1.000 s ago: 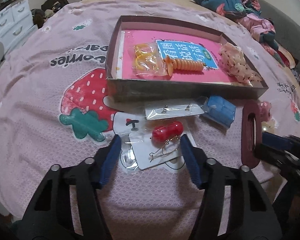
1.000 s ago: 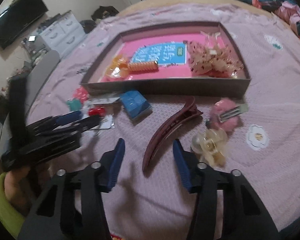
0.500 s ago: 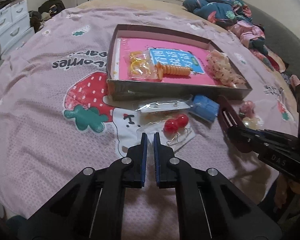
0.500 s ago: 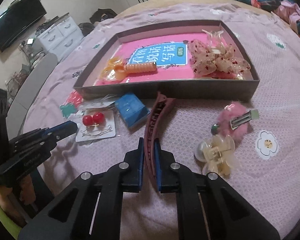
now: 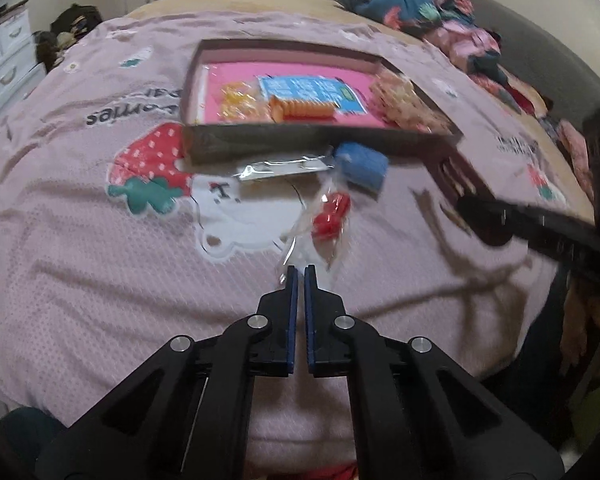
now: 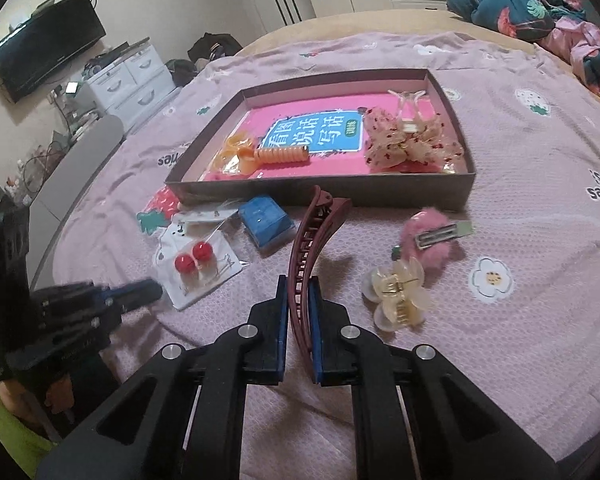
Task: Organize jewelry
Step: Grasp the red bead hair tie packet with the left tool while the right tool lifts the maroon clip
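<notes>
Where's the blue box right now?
In the right wrist view, the blue box lies on the bedspread just outside the tray's front wall, between the cherry earring packet and maroon hair clip.

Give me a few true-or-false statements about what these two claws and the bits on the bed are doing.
1. The right claw grips the dark red hair clip. True.
2. The left claw pinches the packet of red earrings. True.
3. The blue box sits inside the tray. False: it lies on the bedspread before the tray.
4. The orange spiral hair tie lies on the bedspread. False: it is in the tray.
5. The cream flower clip lies near the pink fluffy clip. True.
</notes>
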### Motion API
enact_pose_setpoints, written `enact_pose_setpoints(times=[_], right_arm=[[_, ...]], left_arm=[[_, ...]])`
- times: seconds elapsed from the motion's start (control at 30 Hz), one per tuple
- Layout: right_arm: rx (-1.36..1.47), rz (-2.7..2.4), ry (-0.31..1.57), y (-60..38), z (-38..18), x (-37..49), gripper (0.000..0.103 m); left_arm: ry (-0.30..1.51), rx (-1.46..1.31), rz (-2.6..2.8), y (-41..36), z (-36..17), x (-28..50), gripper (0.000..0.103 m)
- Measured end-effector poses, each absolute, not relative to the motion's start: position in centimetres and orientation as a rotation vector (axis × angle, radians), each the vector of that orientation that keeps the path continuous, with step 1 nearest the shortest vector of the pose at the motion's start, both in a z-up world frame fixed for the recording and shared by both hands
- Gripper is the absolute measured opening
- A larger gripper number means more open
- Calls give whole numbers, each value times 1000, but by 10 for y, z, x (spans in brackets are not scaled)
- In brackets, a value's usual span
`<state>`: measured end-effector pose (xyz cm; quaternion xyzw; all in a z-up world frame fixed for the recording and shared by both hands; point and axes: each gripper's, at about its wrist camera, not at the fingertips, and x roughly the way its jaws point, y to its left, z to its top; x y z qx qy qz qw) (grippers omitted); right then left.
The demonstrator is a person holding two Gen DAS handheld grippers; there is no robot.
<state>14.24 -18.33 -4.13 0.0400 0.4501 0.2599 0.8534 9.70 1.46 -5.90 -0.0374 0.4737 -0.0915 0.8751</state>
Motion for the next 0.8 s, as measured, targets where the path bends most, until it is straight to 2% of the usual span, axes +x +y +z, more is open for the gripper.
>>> enact_pose_setpoints(times=[0.17,0.23,0.27,0.3,0.33,0.37,0.43,0.6,0.7,0.8], right_arm=[[96,545,932,-189,-35,140,9],[98,549,922,-192,-32,139,9],[97,551,917,-193,-30,138,9],[98,552,911,-194,-27,137,9],[101,554,906,-194,-25,136,9],[103,556,901,-195,-23,135,9],[107,560,889,-196,-19,134,9],[107,573,866,-199,-8,134,9],[108,580,844,-201,2,136,9],[122,587,826,-203,12,141,9]], left_arm=[[990,-31,-196,10,-59,95,0],[974,-13,-181,12,-56,95,17],[964,21,-172,10,-53,95,21],[962,45,-167,9,-52,96,33],[961,66,-159,8,-52,97,40],[958,95,-150,7,-52,99,42],[942,161,-138,1,-51,104,55],[991,224,-183,-12,-63,124,56],[1011,253,-219,-20,-69,133,62],[1044,231,-257,-24,-75,138,62]])
